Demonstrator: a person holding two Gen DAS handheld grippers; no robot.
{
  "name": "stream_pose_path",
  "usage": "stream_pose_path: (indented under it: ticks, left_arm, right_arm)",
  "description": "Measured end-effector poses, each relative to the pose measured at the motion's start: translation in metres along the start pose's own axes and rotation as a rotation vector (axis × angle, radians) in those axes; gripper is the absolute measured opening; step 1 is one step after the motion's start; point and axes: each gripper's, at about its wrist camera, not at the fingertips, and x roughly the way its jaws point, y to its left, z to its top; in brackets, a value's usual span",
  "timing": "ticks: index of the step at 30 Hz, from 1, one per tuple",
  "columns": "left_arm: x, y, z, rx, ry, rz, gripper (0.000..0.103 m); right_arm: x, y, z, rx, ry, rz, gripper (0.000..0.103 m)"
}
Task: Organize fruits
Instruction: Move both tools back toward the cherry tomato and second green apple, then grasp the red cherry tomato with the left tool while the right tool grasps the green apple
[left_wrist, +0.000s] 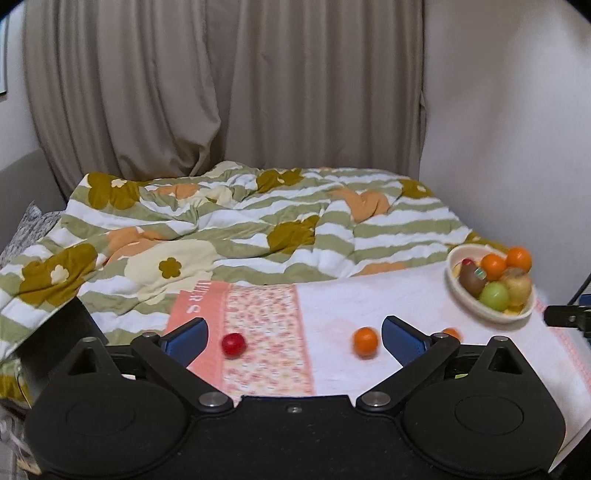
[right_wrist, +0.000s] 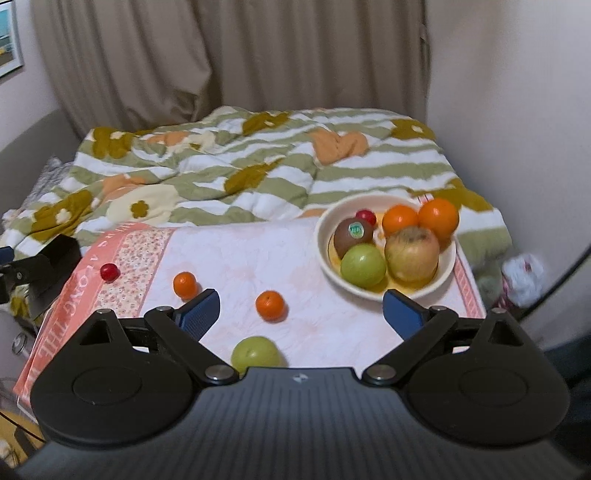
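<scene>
Here, both the left gripper (left_wrist: 293, 338) and the right gripper (right_wrist: 301, 308) are held wide apart with nothing between their fingers. A cream bowl (right_wrist: 448, 267) of fruit is seen at the towel's (right_wrist: 258, 254) far right. Two small oranges (right_wrist: 270, 305), a red fruit (right_wrist: 109, 272) and a green apple (right_wrist: 255, 353) are scattered loose on the towel.

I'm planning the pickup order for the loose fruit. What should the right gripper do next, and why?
Probably lower the right gripper onto the orange just ahead: its jaws are wide open and empty, and that orange lies on the towel between them, outside the bowl. The green fruit is nearer but partly hidden under the gripper body.
</scene>
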Motion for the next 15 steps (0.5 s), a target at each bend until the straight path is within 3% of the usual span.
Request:
stream_pose_path:
  ticks: [7,15]
  left_arm:
    - [0.046,0.048,-0.001,0.068,0.065,-0.031,0.102]
    - [0.108,0.076,-0.002,0.094,0.170,-0.068,0.102]
  right_arm:
    - [0.024,0.027,-0.023,0.109,0.061,-0.096,0.103]
    - [0.059,0.050,-0.038,0.130,0.134,-0.146,0.103]
